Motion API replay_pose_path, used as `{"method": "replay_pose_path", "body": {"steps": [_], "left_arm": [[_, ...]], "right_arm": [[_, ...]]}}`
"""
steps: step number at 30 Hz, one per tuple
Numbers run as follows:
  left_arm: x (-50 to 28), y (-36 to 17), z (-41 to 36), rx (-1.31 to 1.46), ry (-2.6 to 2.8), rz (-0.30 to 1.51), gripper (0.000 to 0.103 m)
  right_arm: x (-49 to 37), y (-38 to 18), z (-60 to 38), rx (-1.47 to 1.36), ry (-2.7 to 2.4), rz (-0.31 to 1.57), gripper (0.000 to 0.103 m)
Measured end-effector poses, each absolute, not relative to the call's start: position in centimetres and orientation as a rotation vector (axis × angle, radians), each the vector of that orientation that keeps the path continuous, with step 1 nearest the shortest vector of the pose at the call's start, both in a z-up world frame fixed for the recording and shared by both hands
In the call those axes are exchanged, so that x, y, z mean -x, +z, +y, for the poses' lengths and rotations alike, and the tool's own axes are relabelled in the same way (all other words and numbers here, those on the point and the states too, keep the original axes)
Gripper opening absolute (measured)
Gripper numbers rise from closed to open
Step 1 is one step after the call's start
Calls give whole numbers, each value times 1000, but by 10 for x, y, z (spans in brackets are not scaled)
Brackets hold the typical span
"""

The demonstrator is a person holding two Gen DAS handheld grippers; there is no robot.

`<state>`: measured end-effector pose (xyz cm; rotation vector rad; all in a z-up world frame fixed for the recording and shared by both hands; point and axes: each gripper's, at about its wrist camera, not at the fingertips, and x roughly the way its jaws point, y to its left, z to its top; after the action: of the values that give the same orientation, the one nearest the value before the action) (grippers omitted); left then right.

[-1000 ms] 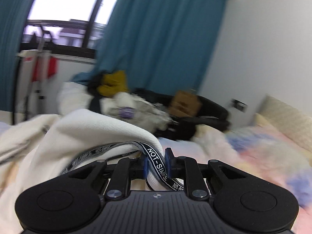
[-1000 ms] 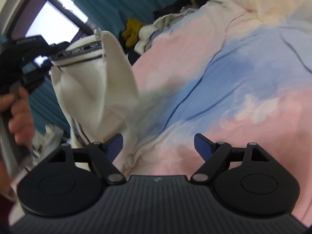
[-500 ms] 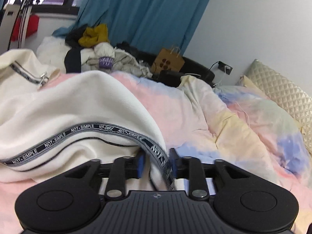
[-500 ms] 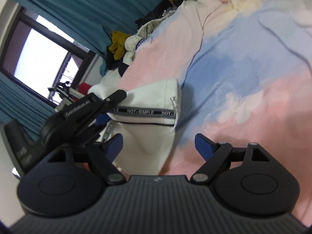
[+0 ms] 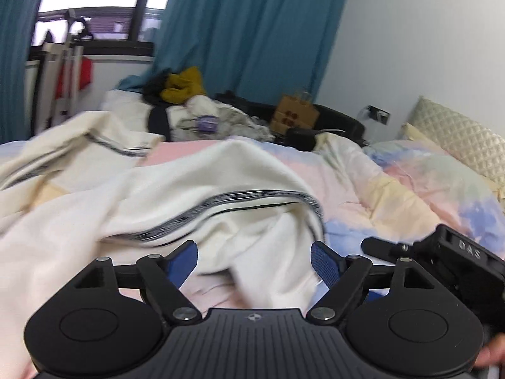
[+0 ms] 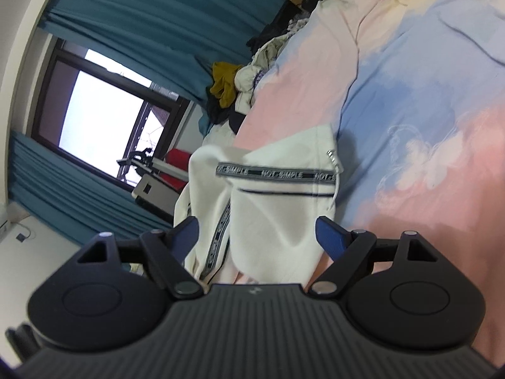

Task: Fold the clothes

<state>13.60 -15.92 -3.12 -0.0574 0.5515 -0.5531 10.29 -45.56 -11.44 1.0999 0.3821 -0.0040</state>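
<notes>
A cream garment (image 5: 202, 195) with a black lettered stripe lies rumpled on the pastel bed cover (image 5: 394, 189). In the left wrist view my left gripper (image 5: 254, 260) is open just in front of the cloth, its blue pads (image 5: 181, 263) apart and holding nothing. The right wrist view shows the same garment (image 6: 277, 208) folded over, with its "NOT SIMPLE" stripe (image 6: 274, 173) across the top. My right gripper (image 6: 257, 235) is open over its near edge. The right gripper's black body (image 5: 457, 265) shows at the left wrist view's right edge.
A pile of other clothes (image 5: 202, 113) with a mustard piece (image 5: 184, 85) lies at the far end of the bed. Behind it stand a brown paper bag (image 5: 295, 113), teal curtains (image 5: 252, 31) and a window (image 5: 94, 0). A quilted pillow (image 5: 460, 135) lies at right.
My left gripper has opened and let go of the striped edge, which now lies on the bed. The right gripper has stayed open and moved closer over the garment.
</notes>
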Motion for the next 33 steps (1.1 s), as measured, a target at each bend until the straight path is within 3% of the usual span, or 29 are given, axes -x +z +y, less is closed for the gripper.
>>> {"method": "replay_pose_path", "body": {"steps": [14, 22, 30, 33], "left_arm": [[-59, 6, -35, -104, -289, 526, 84], [-37, -27, 24, 9, -235, 541, 87], [-56, -63, 44, 36, -202, 595, 88], [-65, -67, 47, 64, -200, 609, 88]], "right_arm": [[-95, -103, -450, -1181, 89, 409, 84], [-81, -85, -449, -1236, 130, 343, 84], [-120, -104, -453, -1425, 122, 370, 84], [-128, -81, -454, -1154, -69, 364, 84]]}}
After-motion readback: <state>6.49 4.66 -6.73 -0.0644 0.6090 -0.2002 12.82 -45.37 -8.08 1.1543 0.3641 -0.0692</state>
